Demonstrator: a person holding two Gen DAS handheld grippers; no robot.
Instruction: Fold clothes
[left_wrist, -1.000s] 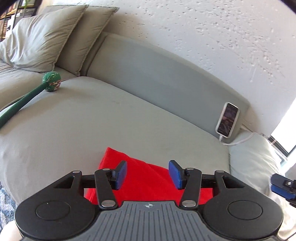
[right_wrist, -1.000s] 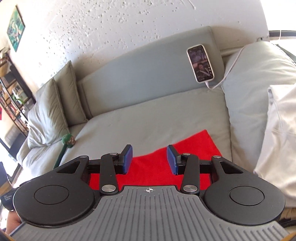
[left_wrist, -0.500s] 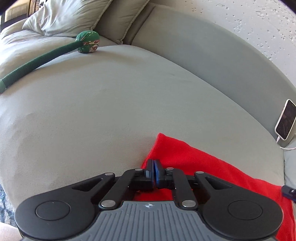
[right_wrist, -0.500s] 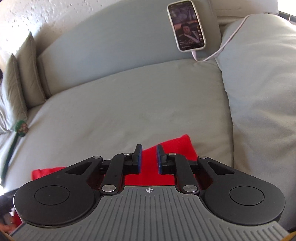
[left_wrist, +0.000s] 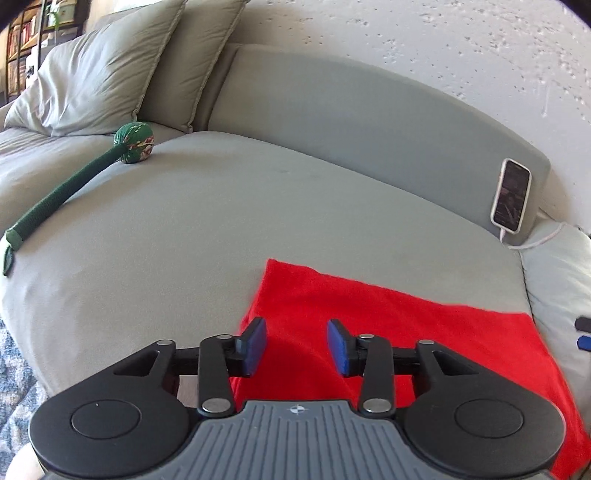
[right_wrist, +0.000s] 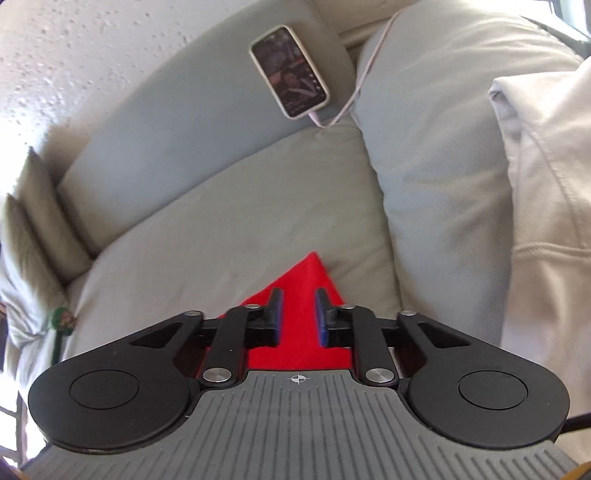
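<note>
A red cloth (left_wrist: 388, 314) lies flat on the grey sofa seat (left_wrist: 184, 229). My left gripper (left_wrist: 296, 347) hovers over the cloth's near left part, open, with nothing between its blue pads (left_wrist: 255, 345). In the right wrist view the far right corner of the red cloth (right_wrist: 308, 273) shows beyond my right gripper (right_wrist: 298, 319). Its fingers stand a narrow gap apart above the cloth, gripping nothing that I can see. A tip of the right gripper (left_wrist: 583, 334) shows at the right edge of the left wrist view, beside the cloth.
A green stick toy with a round head (left_wrist: 135, 138) lies at the seat's far left. A phone (left_wrist: 511, 199) on a cable leans against the backrest. Pillows (left_wrist: 110, 70) stand at the far left. A pale cushion (right_wrist: 443, 166) and a white garment (right_wrist: 546, 221) are on the right.
My left gripper, shut on the cloth's left corner half a second ago, has opened and drawn back; the cloth lies flat. The right gripper has tilted and keeps its narrow gap.
</note>
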